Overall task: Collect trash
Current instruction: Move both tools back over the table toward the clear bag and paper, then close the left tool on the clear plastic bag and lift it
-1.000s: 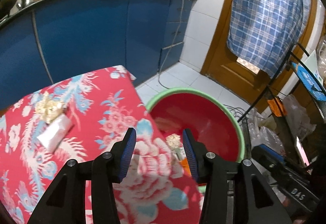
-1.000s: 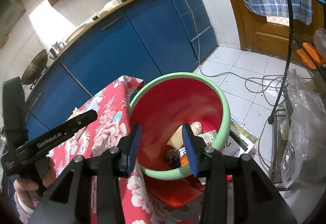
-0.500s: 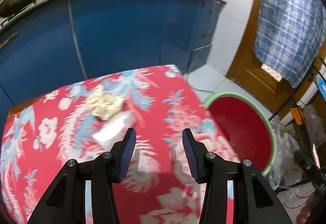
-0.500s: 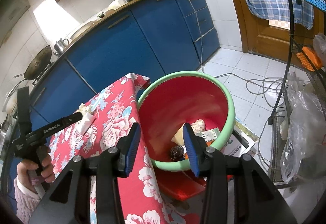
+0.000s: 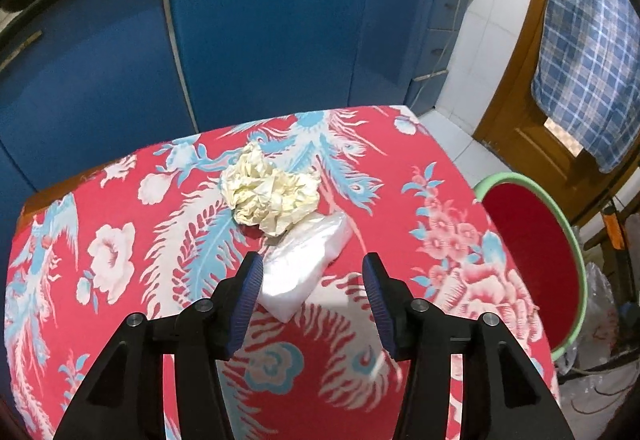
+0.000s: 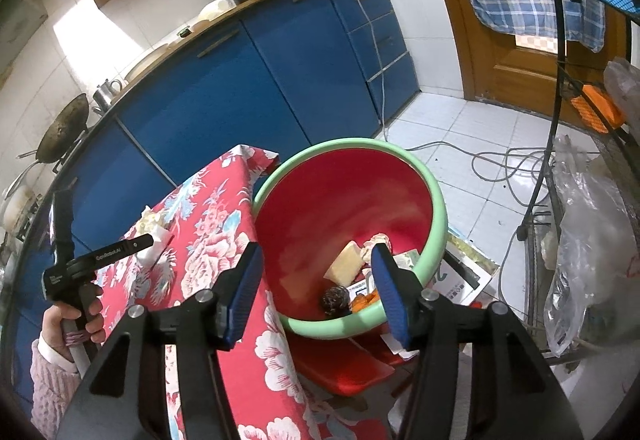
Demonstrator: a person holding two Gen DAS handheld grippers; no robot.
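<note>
Floral tablecloth [image 5: 120, 260] | plastic packet [image 5: 304, 260] just ahead of left tongs [image 5: 312, 280], spread | right tongs [image 6: 316, 272] spread, empty

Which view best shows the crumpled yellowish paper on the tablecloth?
The left wrist view: the crumpled paper lies unobstructed ahead of the open left tool, touching a clear plastic wrapper. The right wrist view shows only a small distant piece.

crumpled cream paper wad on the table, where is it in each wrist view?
Left wrist: crumpled paper wad sits centre frame on the red floral cloth, touching the clear plastic packet.
Right wrist: wad small at left-centre, mostly hidden.
Shared landmark: green-rimmed red basin beside the table.
</note>
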